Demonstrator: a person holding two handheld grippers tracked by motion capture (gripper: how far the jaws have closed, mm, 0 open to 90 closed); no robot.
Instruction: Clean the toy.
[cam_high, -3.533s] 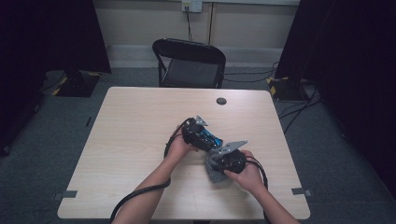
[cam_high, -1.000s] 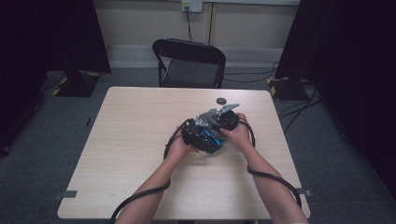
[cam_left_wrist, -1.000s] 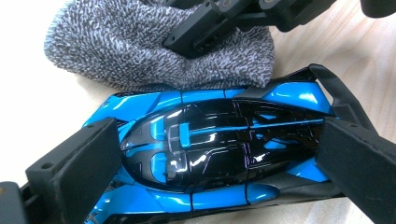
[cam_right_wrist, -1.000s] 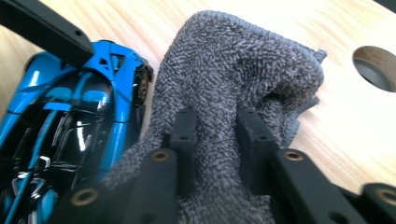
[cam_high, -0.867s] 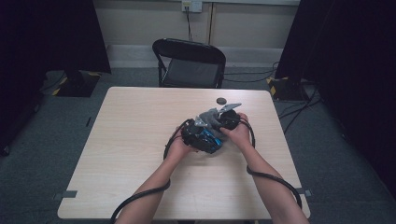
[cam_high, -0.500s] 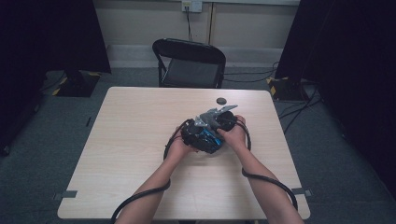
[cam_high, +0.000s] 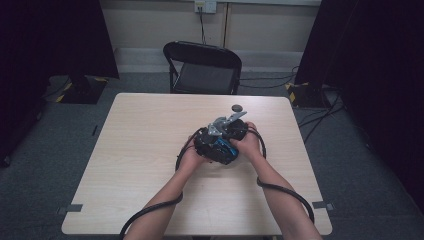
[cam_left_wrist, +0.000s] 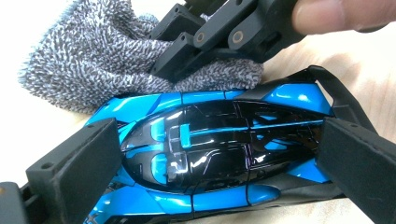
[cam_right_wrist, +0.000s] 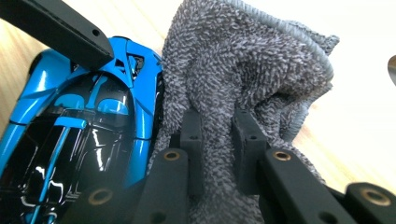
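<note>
Car, glossy blue-and-black toy model (cam_left_wrist: 210, 154), lies on light wooden table (cam_high: 140, 150), clamped end to end by left gripper (cam_left_wrist: 219, 158). Right gripper (cam_right_wrist: 217, 140) pinches grey terry cloth (cam_right_wrist: 243, 70), pressed against car's side.

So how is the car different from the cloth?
The car is shiny blue and black, while the cloth is dull grey and fuzzy. The car is hard with a fixed shape; the cloth is soft and bunched up. The left tool has one jaw at each end of the car, while the right tool pinches a fold of the cloth. Both lie on the table, touching each other.
</note>
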